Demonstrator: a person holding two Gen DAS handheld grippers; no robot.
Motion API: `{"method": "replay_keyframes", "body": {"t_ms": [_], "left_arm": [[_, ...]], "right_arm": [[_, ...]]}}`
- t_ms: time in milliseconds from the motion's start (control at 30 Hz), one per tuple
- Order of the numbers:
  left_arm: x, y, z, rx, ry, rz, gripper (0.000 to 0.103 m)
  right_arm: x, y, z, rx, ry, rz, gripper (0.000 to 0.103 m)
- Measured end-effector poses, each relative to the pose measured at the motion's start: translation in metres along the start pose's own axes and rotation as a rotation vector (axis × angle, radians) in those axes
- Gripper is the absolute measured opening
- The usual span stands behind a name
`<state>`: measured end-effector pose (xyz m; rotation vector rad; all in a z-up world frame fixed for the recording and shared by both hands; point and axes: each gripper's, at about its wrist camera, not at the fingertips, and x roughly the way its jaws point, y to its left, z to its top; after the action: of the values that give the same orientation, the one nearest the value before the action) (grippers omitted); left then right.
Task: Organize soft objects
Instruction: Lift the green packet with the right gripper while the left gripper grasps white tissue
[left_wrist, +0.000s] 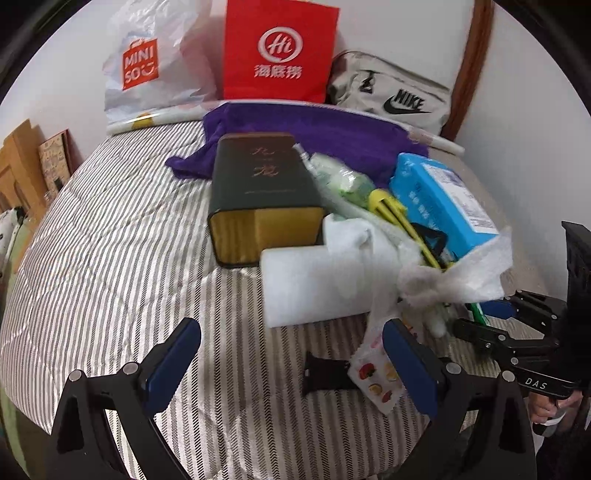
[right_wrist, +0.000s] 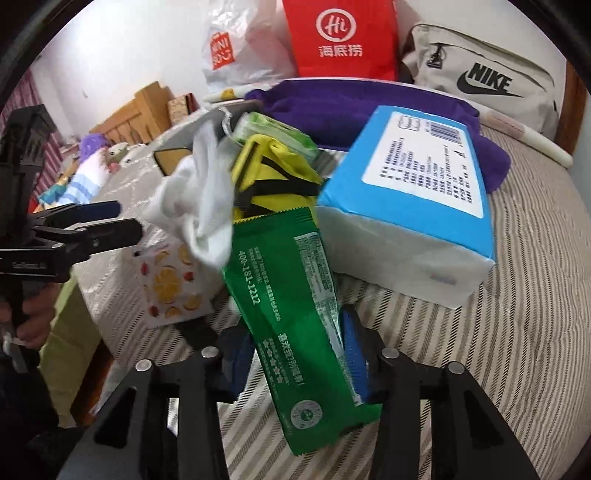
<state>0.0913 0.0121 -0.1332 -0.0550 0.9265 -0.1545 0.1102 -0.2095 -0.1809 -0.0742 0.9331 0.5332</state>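
On the striped bedspread (left_wrist: 110, 240), my right gripper (right_wrist: 295, 354) was clamped on a green packet (right_wrist: 291, 317), its blue pads pressing either side of the wrapper's lower half. My left gripper (left_wrist: 291, 354) stood with jaws apart and nothing between them, above bare bedspread and a small black strap (left_wrist: 325, 373). The rest of the pile lay just ahead of both grippers: a blue tissue pack (right_wrist: 410, 199), a yellow pouch (right_wrist: 273, 173), a white cloth (right_wrist: 199, 206) and a fruit-print sachet (right_wrist: 173, 284), with a purple towel (left_wrist: 314, 136) behind them.

To do this step well, I judged the packet should be kept pinched near its middle and moved slowly, since the white cloth draped against its top edge and could be dragged along. The empty left gripper was free to steady the pile.

The right view showed the grip itself, the printed back of the packet and the tissue pack's label; of the dark box (left_wrist: 262, 192) it caught only an edge. The left view showed that box lying open-ended ahead, a white foam block (left_wrist: 310, 284) beside it and a crumpled white wrap (left_wrist: 461, 273), and my right gripper came in from the right edge, with the packet almost hidden behind the wrap.
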Motion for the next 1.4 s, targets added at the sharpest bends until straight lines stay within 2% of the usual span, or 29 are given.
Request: {"method": "replay_keyframes", "body": {"t_ms": [133, 233, 333, 400, 667, 733, 800, 900, 967, 1267, 1400], "left_arm": [[-0.005, -0.012, 0.0, 0.039, -0.027, -0.04, 0.099], [-0.006, -0.028, -0.001, 0.081, -0.044, -0.099, 0.099], [-0.005, -0.046, 0.0, 0.129, -0.05, -0.14, 0.09], [-0.003, -0.053, 0.0, 0.149, -0.049, -0.158, 0.089], [0.016, -0.084, -0.002, 0.237, -0.012, -0.161, 0.067], [0.021, -0.088, -0.003, 0.251, -0.005, -0.142, 0.066], [0.024, -0.091, -0.004, 0.263, -0.006, -0.123, 0.059], [0.025, -0.092, -0.002, 0.264, -0.004, -0.124, 0.044], [0.025, -0.092, -0.001, 0.261, 0.005, -0.146, 0.027], [0.008, -0.079, 0.004, 0.224, -0.037, -0.156, 0.026], [-0.001, -0.063, 0.007, 0.192, -0.053, -0.123, 0.026]], "right_arm": [[-0.018, -0.004, -0.008, 0.019, -0.024, -0.013, 0.044], [-0.023, -0.012, -0.014, 0.046, -0.014, -0.024, 0.041], [-0.025, -0.02, -0.022, 0.074, -0.009, -0.045, 0.04], [-0.029, -0.025, -0.027, 0.095, -0.018, -0.047, 0.04], [-0.043, -0.04, -0.041, 0.132, -0.042, -0.09, 0.04], [-0.045, -0.045, -0.043, 0.148, -0.048, -0.09, 0.04], [-0.045, -0.049, -0.044, 0.162, -0.052, -0.085, 0.04], [-0.043, -0.051, -0.044, 0.172, -0.052, -0.075, 0.04], [-0.041, -0.052, -0.045, 0.175, -0.048, -0.071, 0.04], [-0.041, -0.051, -0.041, 0.178, -0.049, -0.077, 0.04], [-0.041, -0.047, -0.037, 0.173, -0.048, -0.094, 0.04]]}}
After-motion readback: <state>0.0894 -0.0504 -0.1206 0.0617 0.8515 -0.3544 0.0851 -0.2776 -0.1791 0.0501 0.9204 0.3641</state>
